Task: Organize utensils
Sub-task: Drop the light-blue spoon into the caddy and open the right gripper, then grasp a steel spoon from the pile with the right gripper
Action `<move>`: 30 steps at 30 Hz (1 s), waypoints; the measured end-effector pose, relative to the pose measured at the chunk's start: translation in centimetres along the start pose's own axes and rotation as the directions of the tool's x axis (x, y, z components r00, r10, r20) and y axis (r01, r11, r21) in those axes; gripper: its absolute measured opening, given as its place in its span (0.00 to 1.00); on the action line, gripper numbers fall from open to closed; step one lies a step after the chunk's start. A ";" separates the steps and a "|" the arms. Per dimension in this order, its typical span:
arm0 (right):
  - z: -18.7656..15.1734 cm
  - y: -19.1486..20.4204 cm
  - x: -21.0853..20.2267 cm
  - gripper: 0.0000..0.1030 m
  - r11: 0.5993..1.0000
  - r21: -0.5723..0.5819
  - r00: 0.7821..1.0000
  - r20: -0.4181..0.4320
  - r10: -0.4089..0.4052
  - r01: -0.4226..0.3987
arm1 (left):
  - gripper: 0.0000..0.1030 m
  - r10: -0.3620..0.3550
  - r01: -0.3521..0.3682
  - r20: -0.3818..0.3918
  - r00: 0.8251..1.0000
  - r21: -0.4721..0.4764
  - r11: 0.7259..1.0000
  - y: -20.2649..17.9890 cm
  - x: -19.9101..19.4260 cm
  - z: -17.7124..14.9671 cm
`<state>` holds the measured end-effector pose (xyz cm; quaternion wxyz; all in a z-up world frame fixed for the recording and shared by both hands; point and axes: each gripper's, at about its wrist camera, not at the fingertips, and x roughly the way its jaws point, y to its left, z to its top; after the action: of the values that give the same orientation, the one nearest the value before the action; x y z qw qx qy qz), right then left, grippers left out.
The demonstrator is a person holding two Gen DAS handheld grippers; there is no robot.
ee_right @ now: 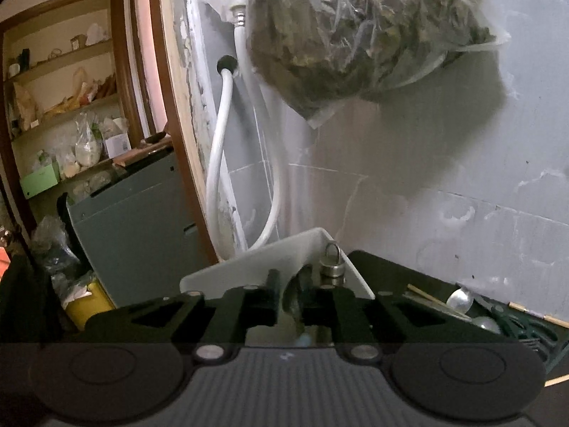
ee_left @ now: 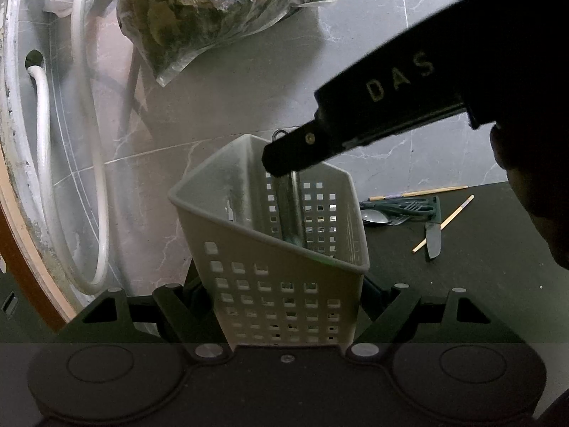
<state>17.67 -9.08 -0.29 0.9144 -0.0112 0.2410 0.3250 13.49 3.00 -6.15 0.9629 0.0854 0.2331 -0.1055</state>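
We hold the gray perforated basket (ee_left: pixel 284 267) with our left gripper (ee_left: pixel 284 306), its fingers closed against the basket's two sides, tilting it so the open top faces away from us over the edge of the black table (ee_left: pixel 480 267). Our right gripper (ee_left: pixel 284 158) reaches in from the upper right, its tip at the basket's rim. A metal utensil (ee_left: pixel 293 210) with a ring at its top stands inside the basket just under that tip. In the right wrist view the ringed end (ee_right: pixel 332 261) sits just beside the right finger, and we cannot tell whether the fingers pinch it or have let go. On the table beyond the basket lie a spoon (ee_left: pixel 375 217), scissors (ee_left: pixel 412 208), a knife (ee_left: pixel 433 235) and chopsticks (ee_left: pixel 444 222). A bag of greens (ee_left: pixel 220 10) and a white hose (ee_left: pixel 89 163) hang on the wall behind.
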 end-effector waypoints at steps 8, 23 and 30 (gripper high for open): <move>0.2 -2.1 -1.8 0.77 0.998 0.064 1.000 0.022 -0.001 0.000 | 0.79 0.000 0.000 -0.003 1.000 -0.001 1.000 0.1 0.3 0.1; -1.8 -19.0 5.0 1.00 0.880 0.446 0.982 -0.163 -0.099 0.163 | 0.79 0.052 -0.052 -0.022 0.998 -0.028 0.998 0.8 0.9 0.5; -2.9 -22.0 10.3 1.00 0.882 0.443 0.970 -0.235 -0.058 0.160 | 0.79 0.071 -0.073 -0.040 0.997 -0.042 0.996 1.2 1.3 1.0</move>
<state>36.52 -20.91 -10.50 0.8765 0.1565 0.4072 0.2036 15.32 3.69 -5.77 0.9630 0.0750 0.2508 -0.0639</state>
